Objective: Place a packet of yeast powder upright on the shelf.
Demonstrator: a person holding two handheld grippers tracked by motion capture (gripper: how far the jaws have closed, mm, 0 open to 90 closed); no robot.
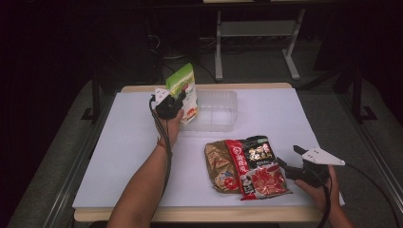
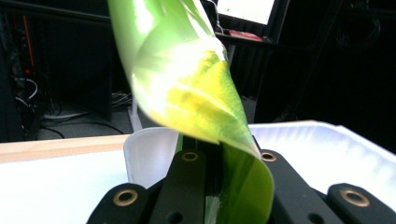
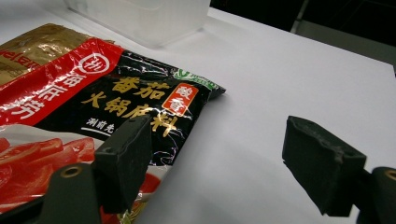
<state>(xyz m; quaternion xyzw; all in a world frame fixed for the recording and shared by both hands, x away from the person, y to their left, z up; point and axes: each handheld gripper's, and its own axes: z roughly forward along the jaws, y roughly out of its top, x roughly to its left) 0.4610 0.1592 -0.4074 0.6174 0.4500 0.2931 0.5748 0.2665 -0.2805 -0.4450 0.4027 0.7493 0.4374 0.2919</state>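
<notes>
My left gripper [image 1: 175, 100] is shut on a green and white pouch [image 1: 183, 90], held upright at the left end of a clear plastic bin [image 1: 219, 110]. In the left gripper view the green pouch [image 2: 196, 93] curls up from between the closed jaws, with the bin's rim [image 2: 144, 149] just behind. A red and black sauce packet [image 1: 257, 166] lies flat on the white table, overlapping a gold packet [image 1: 217, 164]. My right gripper [image 1: 288, 159] stands open just right of the red packet [image 3: 88, 107], jaws wide apart [image 3: 219, 163] above the table.
The white table surface [image 1: 119, 156] spreads wide on the left and at the front. Table frame legs [image 1: 218, 42] and cables stand on the dark floor behind. The table's wooden front edge [image 1: 199, 213] runs near my forearms.
</notes>
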